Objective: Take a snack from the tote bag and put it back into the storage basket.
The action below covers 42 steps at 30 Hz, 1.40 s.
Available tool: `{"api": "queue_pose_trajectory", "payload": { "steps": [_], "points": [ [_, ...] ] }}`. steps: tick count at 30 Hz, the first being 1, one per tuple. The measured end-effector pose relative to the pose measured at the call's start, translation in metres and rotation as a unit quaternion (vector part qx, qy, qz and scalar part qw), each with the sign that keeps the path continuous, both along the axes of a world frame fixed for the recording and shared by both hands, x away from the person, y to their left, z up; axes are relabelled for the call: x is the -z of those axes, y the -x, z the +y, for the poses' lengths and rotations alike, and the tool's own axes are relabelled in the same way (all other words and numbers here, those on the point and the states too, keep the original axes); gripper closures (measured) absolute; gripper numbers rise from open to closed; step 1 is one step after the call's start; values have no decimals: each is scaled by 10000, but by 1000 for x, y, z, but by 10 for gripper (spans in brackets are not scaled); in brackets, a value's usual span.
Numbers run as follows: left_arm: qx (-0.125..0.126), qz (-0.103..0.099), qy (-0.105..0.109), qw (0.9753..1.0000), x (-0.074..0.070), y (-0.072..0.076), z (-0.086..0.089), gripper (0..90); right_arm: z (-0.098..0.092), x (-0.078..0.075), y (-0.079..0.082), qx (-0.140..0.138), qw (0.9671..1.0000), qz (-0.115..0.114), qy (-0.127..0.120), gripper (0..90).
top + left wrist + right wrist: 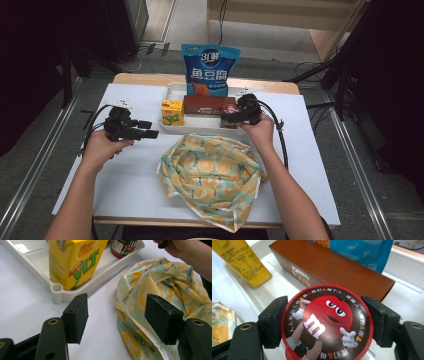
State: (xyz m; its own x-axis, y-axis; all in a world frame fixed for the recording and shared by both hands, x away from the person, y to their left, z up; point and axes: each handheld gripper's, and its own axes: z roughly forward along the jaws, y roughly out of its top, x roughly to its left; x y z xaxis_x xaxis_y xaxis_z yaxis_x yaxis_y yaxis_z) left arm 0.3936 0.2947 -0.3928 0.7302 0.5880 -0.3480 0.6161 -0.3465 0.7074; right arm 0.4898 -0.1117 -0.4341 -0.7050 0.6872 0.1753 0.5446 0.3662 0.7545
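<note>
A white tray (176, 90) at the back of the table holds a yellow drink carton (172, 112), a brown biscuit box (206, 104) and a red-lidded M&M's tub (229, 112), with a blue snack bag (210, 69) standing behind them. My right gripper (231, 117) is shut on the M&M's tub (325, 323), a pad pressed on each side of its lid. My left gripper (148, 129) hangs open left of the tray, nothing between its jaws. In the left gripper view the left gripper (117, 320) points past the carton (76, 262) toward the lemon-print bag (160, 302).
A crumpled lemon-print fabric bag (212, 175) lies on the white table (130, 175) in front of the tray. Cables trail from both grippers. The table's front edge runs close under the bag. Dark stands and cables flank the table on the floor.
</note>
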Motion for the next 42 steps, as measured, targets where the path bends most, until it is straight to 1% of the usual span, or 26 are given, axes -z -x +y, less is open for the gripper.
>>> {"api": "queue_pose_trajectory", "payload": {
  "steps": [1,3,9,14,19,21,23,24,25,28,30,33,36,42],
  "points": [
    [-2,4,9,10000,0,0,-1,358,0,0,1,-1,10000,-24,0,267],
    [24,7,8,10000,0,-1,-1,358,0,0,1,10,10000,12,-18,268],
    [20,37,24,10000,2,-4,-2,358,-2,3,2,-116,9998,31,-139,265],
    [33,51,65,10000,2,-6,-3,358,-5,4,5,-137,9998,36,-141,260],
    [15,73,25,10000,3,-5,-1,358,-4,5,5,-144,9998,38,-167,255],
    [12,78,95,9999,2,-6,-1,358,-4,5,5,-135,9997,53,-182,239],
    [56,100,167,9998,2,-6,-2,357,-2,7,5,-190,9996,129,-163,192],
    [65,104,124,9998,1,-7,-2,357,-2,7,6,-210,9996,147,-155,179],
    [72,101,105,9999,1,-7,-2,357,-2,7,6,-183,9996,165,-156,176],
    [82,108,144,9998,1,-7,-1,357,-5,3,6,-80,9991,173,-371,171],
    [81,87,128,9998,0,-6,0,357,-7,0,7,-24,9989,186,-438,170],
    [73,73,137,9999,0,-6,0,357,-8,-4,10,-39,9992,115,-387,171],
    [74,79,111,9999,0,-6,-1,357,-9,-9,14,-86,9991,52,-400,170],
    [77,106,48,9999,1,-7,-3,357,-13,-21,21,-30,9991,-19,-426,172]
  ]
}}
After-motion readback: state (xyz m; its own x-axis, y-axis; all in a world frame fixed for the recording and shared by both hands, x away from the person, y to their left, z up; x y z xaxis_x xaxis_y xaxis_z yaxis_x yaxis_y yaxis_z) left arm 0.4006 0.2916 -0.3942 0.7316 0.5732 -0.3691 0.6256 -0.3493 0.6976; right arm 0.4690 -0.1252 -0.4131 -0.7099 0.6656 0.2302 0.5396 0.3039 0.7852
